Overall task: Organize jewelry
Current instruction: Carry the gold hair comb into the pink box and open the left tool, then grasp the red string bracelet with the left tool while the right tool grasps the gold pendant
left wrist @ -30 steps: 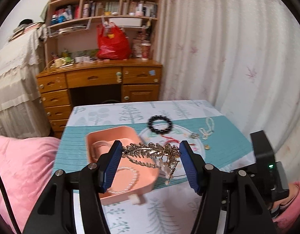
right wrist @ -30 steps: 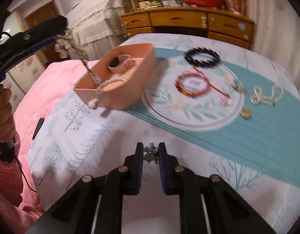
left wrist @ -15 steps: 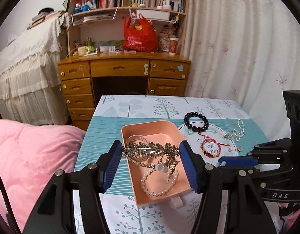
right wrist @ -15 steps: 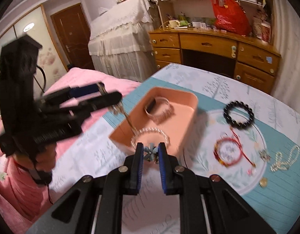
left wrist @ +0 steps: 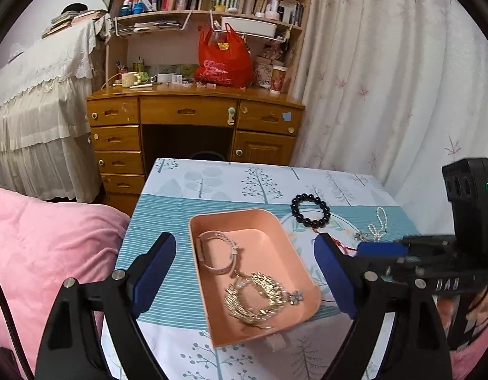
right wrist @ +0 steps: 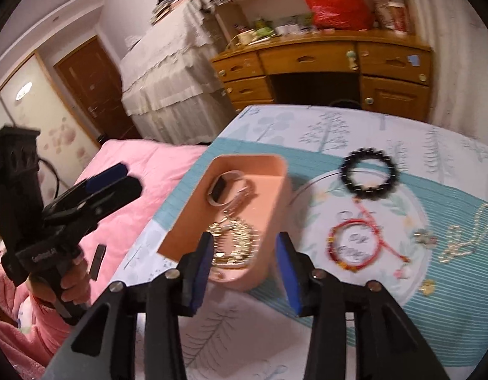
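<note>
Both the left gripper [left wrist: 244,272] and right gripper [right wrist: 247,269] are released, empty, above the tray [left wrist: 294,253] holding the gold necklace [left wrist: 253,297], centre frame.

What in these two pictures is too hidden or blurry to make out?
- Pearl bracelet: none visible in the pink tray; the gold necklace may cover it.
- Small charms: right view, motion blur.
- Red string bracelet: left view, hidden behind the left tool finger.

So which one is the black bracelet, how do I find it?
Look at the table with the tree-print cloth, then at the pink tray on it. Just right of the tray's far corner lies the black bracelet: round dark beads, unlike the red bracelet nearby.
</note>
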